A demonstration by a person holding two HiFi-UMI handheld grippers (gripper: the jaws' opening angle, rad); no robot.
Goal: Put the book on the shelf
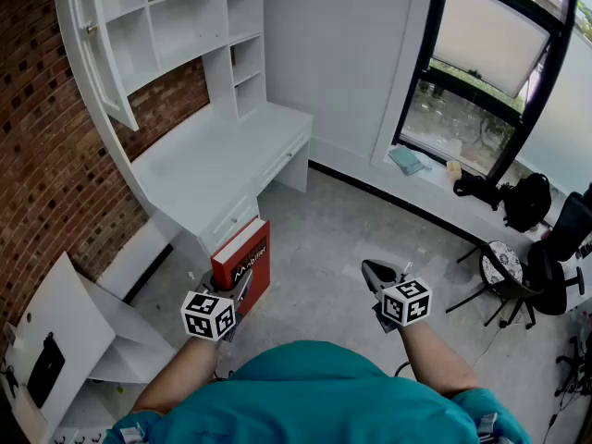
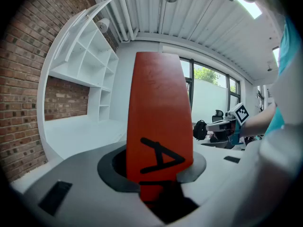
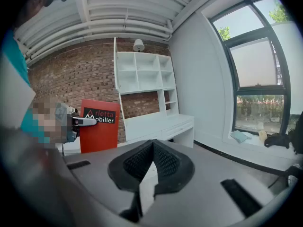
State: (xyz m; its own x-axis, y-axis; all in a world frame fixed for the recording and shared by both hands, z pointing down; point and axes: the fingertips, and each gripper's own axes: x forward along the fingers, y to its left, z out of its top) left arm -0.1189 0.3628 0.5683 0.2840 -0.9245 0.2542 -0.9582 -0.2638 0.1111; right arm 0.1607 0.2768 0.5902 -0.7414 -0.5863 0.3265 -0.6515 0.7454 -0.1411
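Note:
My left gripper is shut on a red book with a black label and white print, held upright over the grey floor just in front of the white desk. In the left gripper view the red book fills the middle, standing up from between the jaws. The white shelf unit rises above the desk against the brick wall, its compartments bare. My right gripper hangs to the right of the book, shut with nothing in it; its pads meet at the tip. From that side the book and left gripper show.
An open white cabinet lies on the floor at lower left. Office chairs stand at the right. A black bag and small items sit on the ledge under the large window. A glass shelf door hangs open.

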